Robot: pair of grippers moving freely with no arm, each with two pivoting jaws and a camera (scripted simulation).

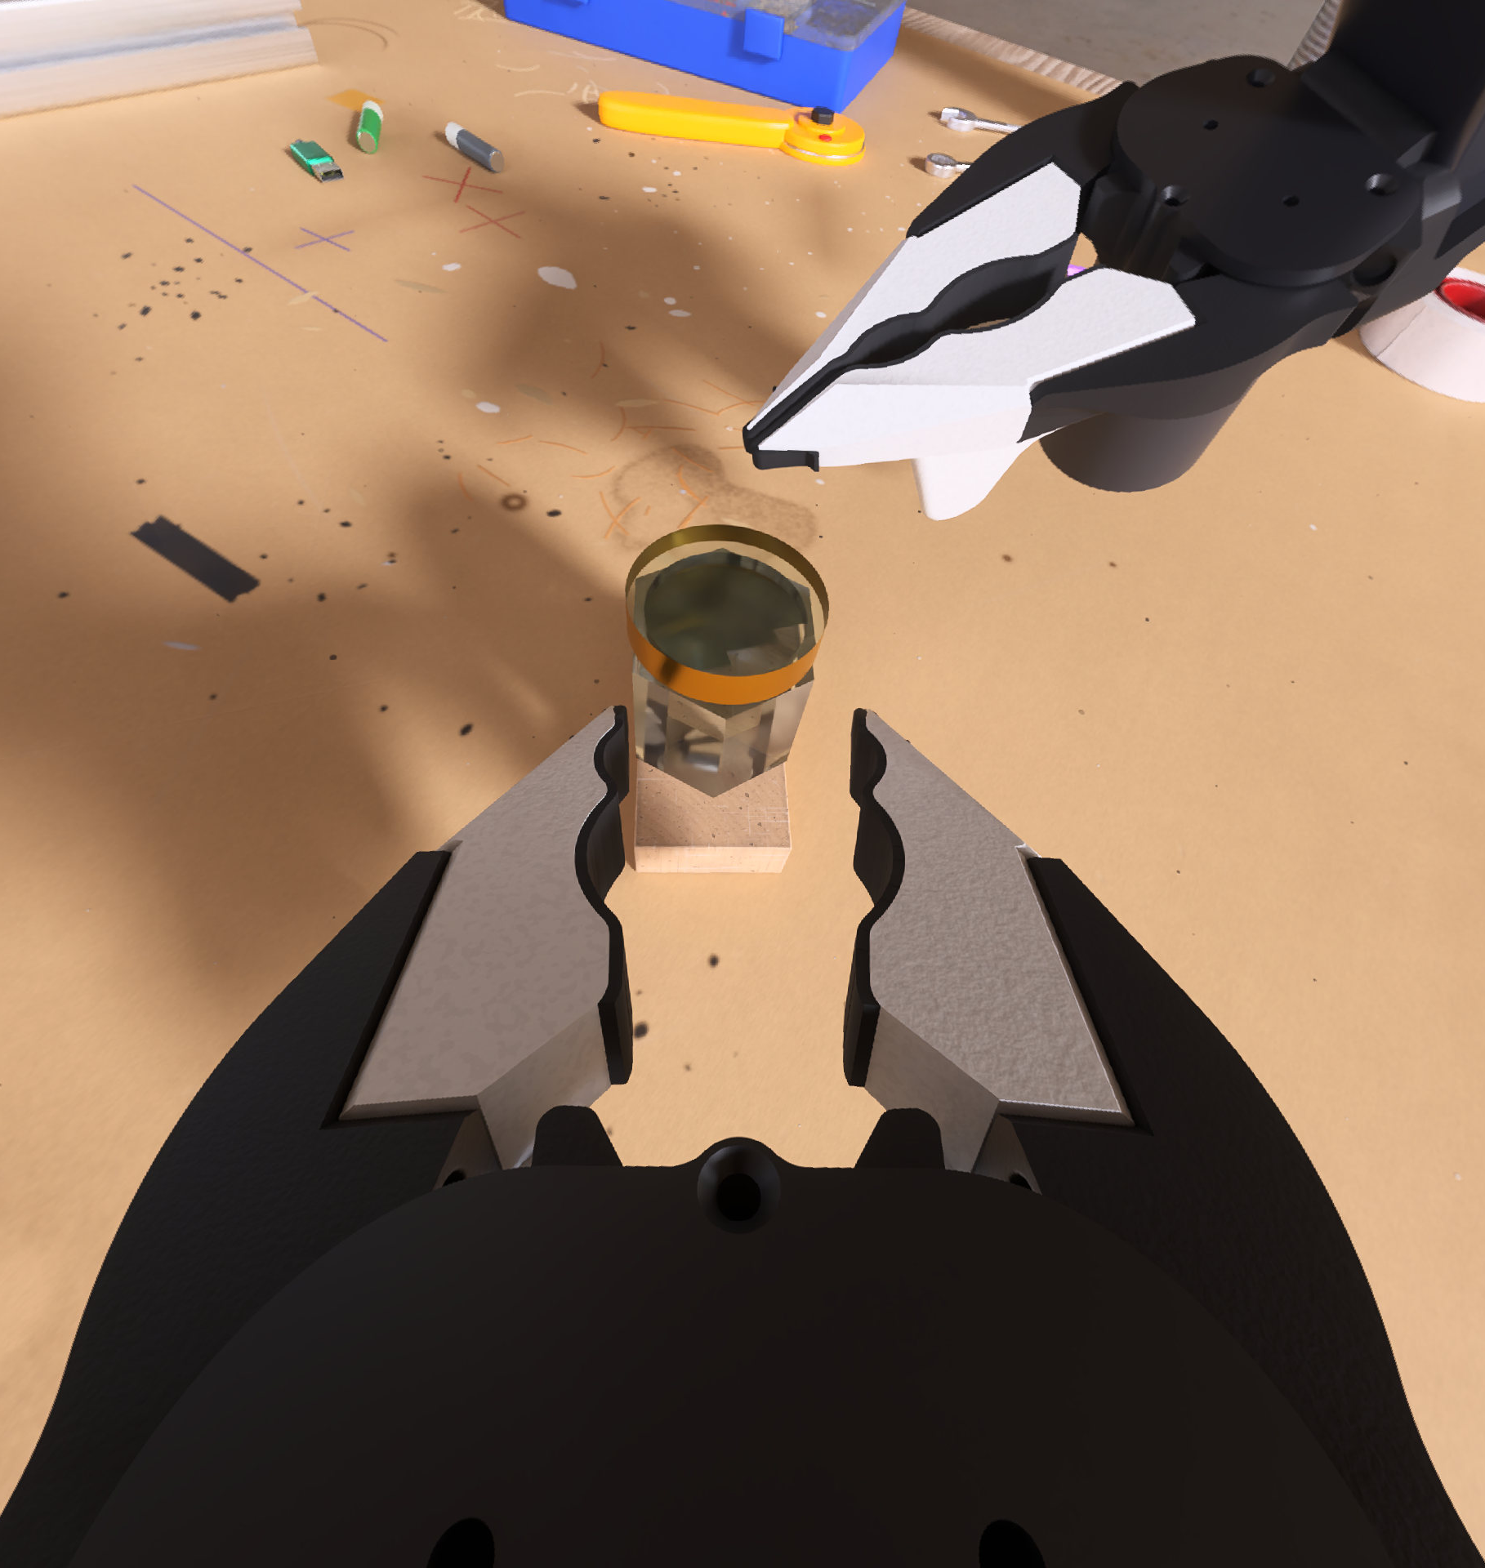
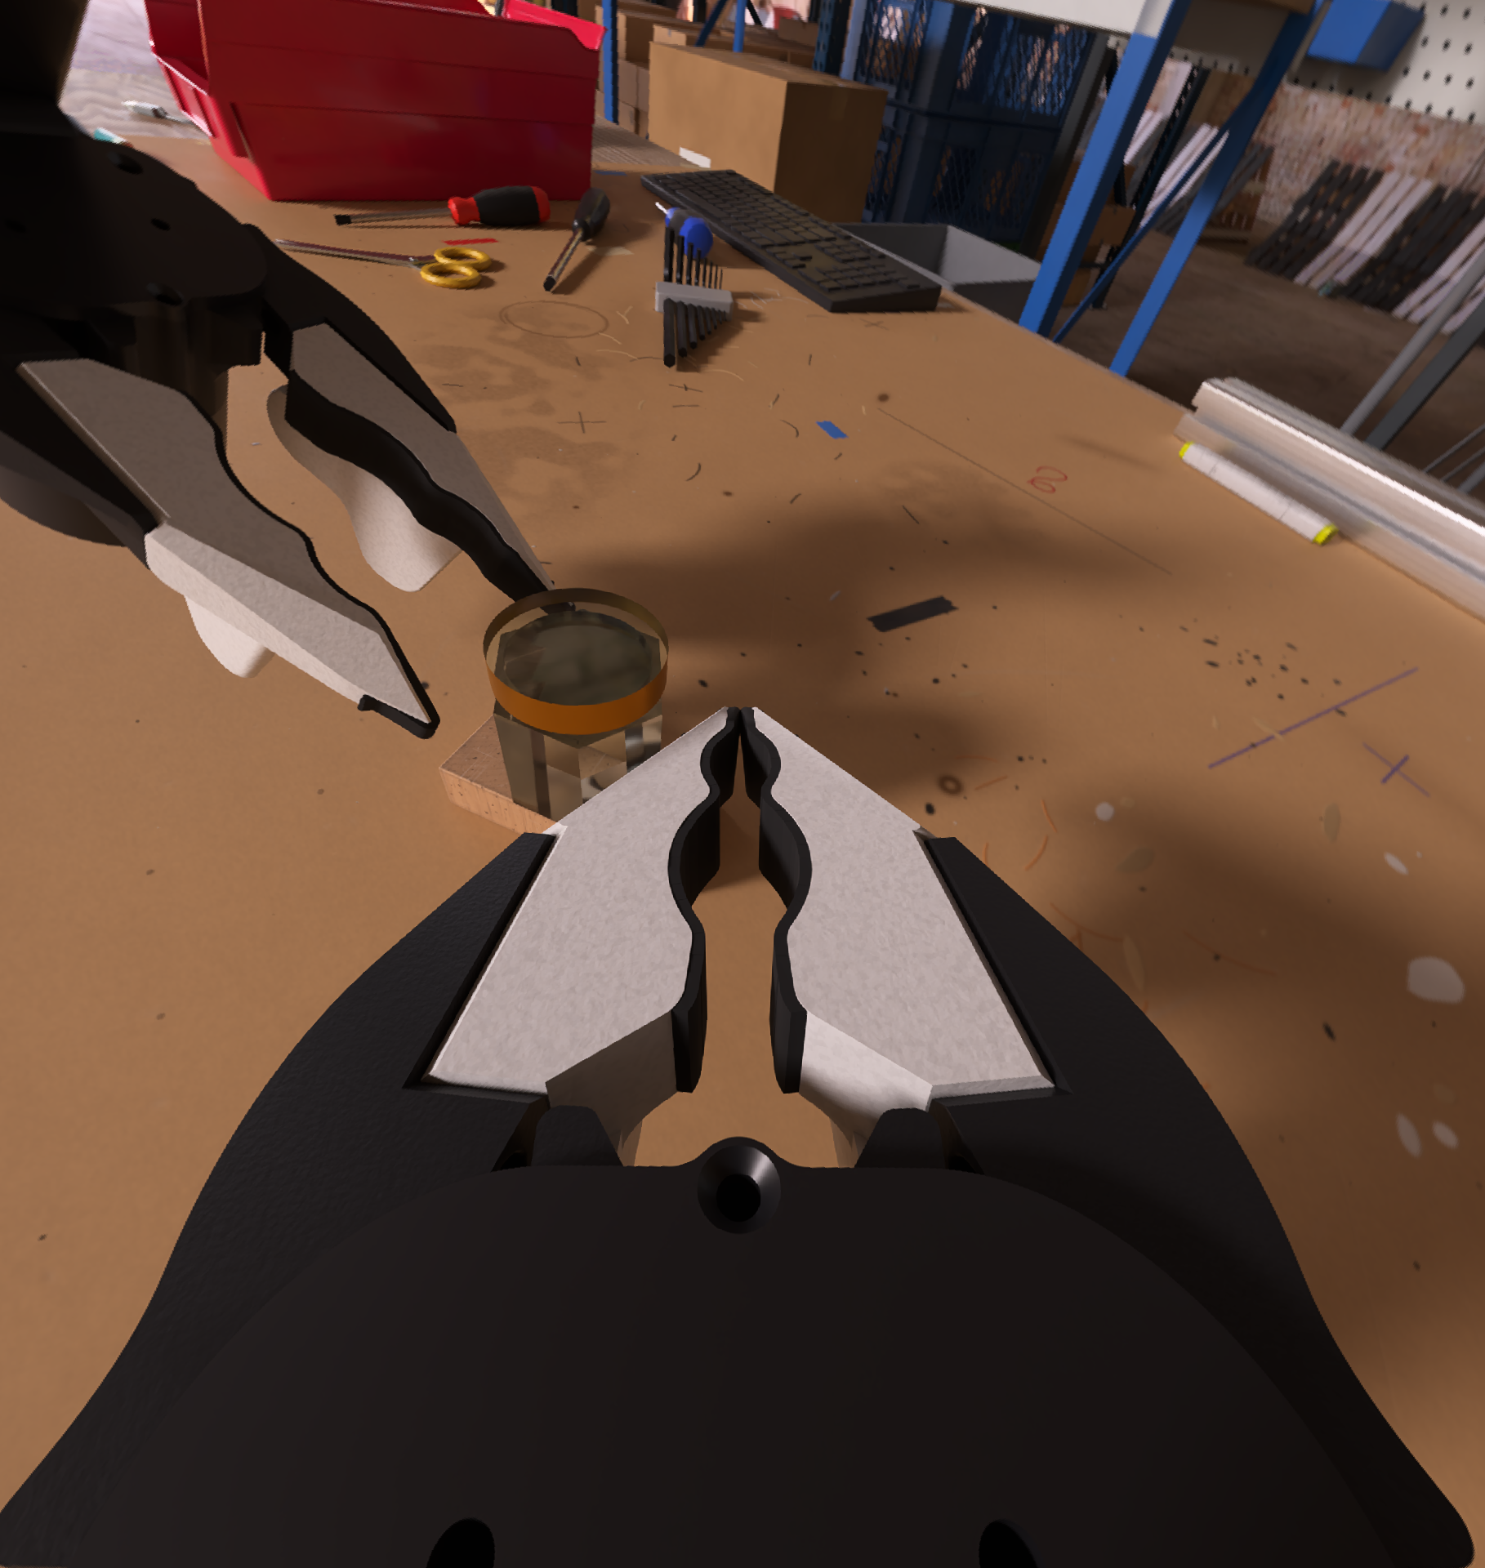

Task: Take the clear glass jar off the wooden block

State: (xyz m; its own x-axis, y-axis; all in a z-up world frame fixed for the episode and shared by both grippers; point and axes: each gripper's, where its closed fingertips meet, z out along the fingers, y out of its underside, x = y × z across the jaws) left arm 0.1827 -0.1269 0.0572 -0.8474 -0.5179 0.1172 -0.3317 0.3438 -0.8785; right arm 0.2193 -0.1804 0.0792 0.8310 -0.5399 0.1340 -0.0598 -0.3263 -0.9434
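Observation:
A clear glass jar (image 1: 716, 679) with an amber-rimmed lid stands upright on a small wooden block (image 1: 714, 827) on the tan workbench. My left gripper (image 1: 735, 721) is open, its fingertips on either side of the jar's lower body, not touching it. My right gripper (image 2: 741, 713) is shut and empty, hovering just right of the jar (image 2: 576, 687) and the block (image 2: 478, 776). It shows in the left wrist view (image 1: 777, 450) beyond and above the jar. The left gripper shows in the right wrist view (image 2: 484, 653), open around the jar.
On the bench: a blue case (image 1: 714, 42), yellow tool (image 1: 731, 127), tape roll (image 1: 1460, 339), small green items (image 1: 315, 159). Farther off, a red bin (image 2: 400, 102), screwdrivers (image 2: 484, 208), scissors (image 2: 450, 265), hex keys (image 2: 688, 297), keyboard (image 2: 794, 242), white tubes (image 2: 1350, 492).

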